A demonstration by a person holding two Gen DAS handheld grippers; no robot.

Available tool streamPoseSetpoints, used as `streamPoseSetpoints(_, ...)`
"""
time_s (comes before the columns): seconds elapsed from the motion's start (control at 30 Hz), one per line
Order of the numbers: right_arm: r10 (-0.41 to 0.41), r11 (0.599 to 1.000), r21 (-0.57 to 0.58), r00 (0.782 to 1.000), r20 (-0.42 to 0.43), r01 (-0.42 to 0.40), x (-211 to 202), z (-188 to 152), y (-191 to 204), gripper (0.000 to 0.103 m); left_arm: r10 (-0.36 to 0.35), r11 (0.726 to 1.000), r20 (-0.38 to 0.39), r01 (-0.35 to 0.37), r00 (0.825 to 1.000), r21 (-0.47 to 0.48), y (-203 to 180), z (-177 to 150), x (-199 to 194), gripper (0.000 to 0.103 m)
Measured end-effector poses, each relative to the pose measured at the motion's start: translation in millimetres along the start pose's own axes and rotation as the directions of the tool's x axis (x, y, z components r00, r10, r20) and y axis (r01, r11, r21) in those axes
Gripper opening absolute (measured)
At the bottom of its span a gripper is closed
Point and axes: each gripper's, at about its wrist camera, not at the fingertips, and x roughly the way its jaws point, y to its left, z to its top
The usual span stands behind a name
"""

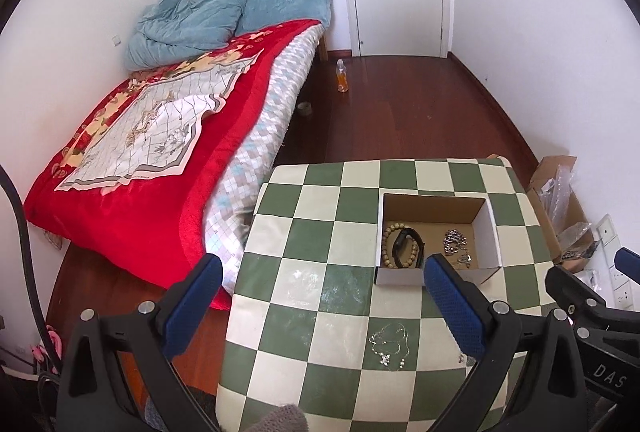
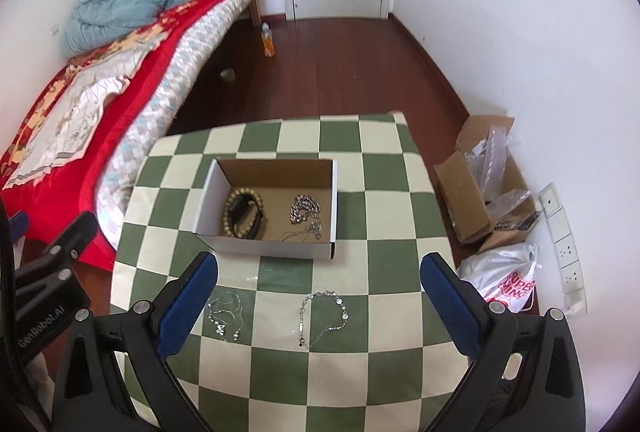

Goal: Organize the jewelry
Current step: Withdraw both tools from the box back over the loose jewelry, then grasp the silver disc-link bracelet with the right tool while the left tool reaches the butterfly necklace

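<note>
A small open cardboard box (image 2: 276, 246) (image 1: 400, 277) stands on the green-and-cream checked table (image 2: 380, 216) (image 1: 304, 232). Inside it lie a bead bracelet with a black band (image 2: 243, 213) (image 1: 404, 242) and a silver chain (image 2: 305, 212) (image 1: 455, 243). Two loose pieces lie on the table in front of the box: a thin silver necklace (image 2: 226, 316) (image 1: 390, 346) and a silver bracelet with round stones (image 2: 324, 316). My right gripper (image 2: 318, 292) is open and empty above the bracelet. My left gripper (image 1: 322, 296) is open and empty, just left of the necklace.
A bed with a red blanket (image 1: 160, 152) stands left of the table. A bottle (image 1: 342, 75) stands on the wooden floor. An open carton (image 2: 480, 188) and a white plastic bag (image 2: 504, 276) lie on the floor to the right, by the wall.
</note>
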Motion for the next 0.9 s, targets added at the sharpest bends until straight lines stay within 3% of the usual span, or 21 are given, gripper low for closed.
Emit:
streamPoseSetpoints(0.2,0.026,1.000,-0.001,0.999,0.033,-0.026,-27.8,-9.9,7.2,0.102,0.012,1.000,-0.006,-0.012,1.000,-0.010,7.1,-14.9,-6.5,0.103)
streamPoseSetpoints(0.3,0.048,0.999,0.013,0.999,0.014,-0.048,-26.6,-20.3,4.9,0.102,0.046,0.999,-0.061,-0.046,0.997,-0.008,11.0,-29.7,13.1,0.103)
streamPoseSetpoints(0.47,0.050,0.996,0.073,0.995,-0.082,-0.044,10.6,-45.7,-19.6,0.102,0.063,0.998,-0.195,-0.065,0.979,-0.006,15.0,-64.7,63.9,0.103)
streamPoseSetpoints(0.6,0.088,0.984,0.172,0.974,-0.208,-0.052,62.3,-73.5,-50.1,0.101,0.049,0.998,-0.290,-0.055,0.956,-0.013,11.3,-89.6,102.0,0.102)
streamPoseSetpoints(0.77,0.108,0.975,0.221,0.943,-0.315,-0.038,116.0,-98.6,-66.5,0.074,0.033,0.999,-0.377,-0.041,0.926,-0.013,3.3,-105.2,137.6,0.102)
streamPoseSetpoints(0.9,0.101,0.971,0.238,0.933,-0.344,-0.017,145.9,-105.7,-72.3,0.070,0.017,0.999,-0.417,-0.031,0.909,-0.028,1.4,-107.3,157.8,0.102)
